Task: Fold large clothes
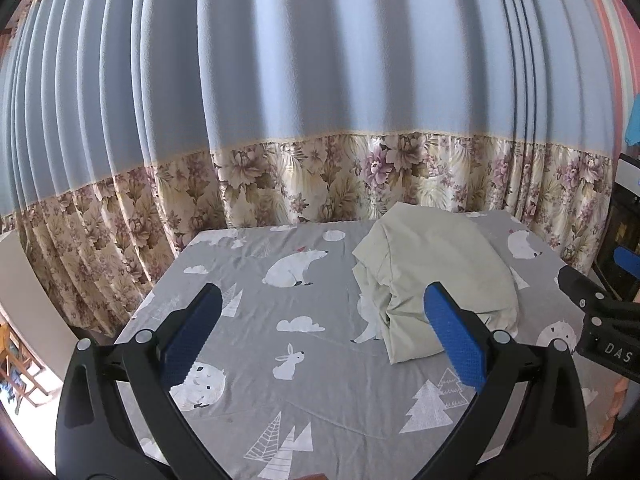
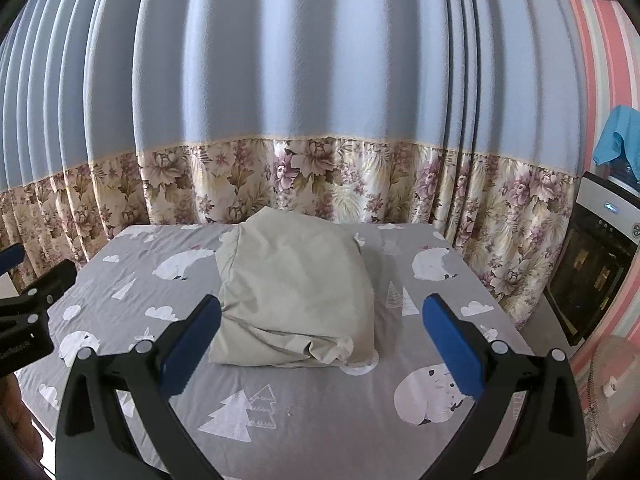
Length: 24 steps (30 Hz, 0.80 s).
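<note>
Curtain (image 2: 304, 80) behind bed (image 2: 320, 408), folded garment (image 2: 292, 284)

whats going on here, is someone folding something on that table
A person holds a two-finger gripper in each hand above a table covered with a grey animal-print sheet. A pale green garment lies on it in a bulky folded bundle, with loose creases along its near edge. The left gripper and right gripper both have their jaws wide open and hold nothing; neither touches the garment.

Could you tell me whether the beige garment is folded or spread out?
Folded: the beige garment sits as a compact, layered bundle on the sheet.
</note>
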Each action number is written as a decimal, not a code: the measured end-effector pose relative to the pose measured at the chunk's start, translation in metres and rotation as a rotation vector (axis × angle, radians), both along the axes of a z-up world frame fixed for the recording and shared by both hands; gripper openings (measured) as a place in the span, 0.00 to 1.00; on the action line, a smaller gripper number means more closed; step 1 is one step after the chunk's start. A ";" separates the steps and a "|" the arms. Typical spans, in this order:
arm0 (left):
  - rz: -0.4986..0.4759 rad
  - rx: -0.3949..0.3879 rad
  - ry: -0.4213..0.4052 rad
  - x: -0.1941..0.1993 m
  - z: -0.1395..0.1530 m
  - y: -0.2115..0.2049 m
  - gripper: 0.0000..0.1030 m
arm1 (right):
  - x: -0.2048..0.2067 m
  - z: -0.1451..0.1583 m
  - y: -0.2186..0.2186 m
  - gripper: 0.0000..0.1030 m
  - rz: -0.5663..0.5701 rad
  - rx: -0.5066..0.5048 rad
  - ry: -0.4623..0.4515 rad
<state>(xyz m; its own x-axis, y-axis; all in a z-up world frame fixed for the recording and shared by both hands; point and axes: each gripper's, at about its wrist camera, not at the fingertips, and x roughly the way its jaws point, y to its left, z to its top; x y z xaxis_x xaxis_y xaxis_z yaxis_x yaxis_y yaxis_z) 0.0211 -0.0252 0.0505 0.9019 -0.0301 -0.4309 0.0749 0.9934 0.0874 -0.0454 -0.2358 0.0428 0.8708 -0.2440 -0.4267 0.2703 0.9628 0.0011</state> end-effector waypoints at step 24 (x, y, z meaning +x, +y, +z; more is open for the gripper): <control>0.013 -0.012 0.068 0.017 -0.012 0.004 0.97 | 0.015 -0.014 -0.003 0.98 -0.032 -0.001 0.058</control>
<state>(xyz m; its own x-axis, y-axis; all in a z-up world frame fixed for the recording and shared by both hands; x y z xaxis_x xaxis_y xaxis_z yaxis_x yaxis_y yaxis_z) 0.0379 -0.0210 0.0386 0.8707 -0.0240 -0.4912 0.0675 0.9952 0.0710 -0.0301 -0.2392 0.0290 0.8365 -0.2714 -0.4761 0.3002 0.9537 -0.0162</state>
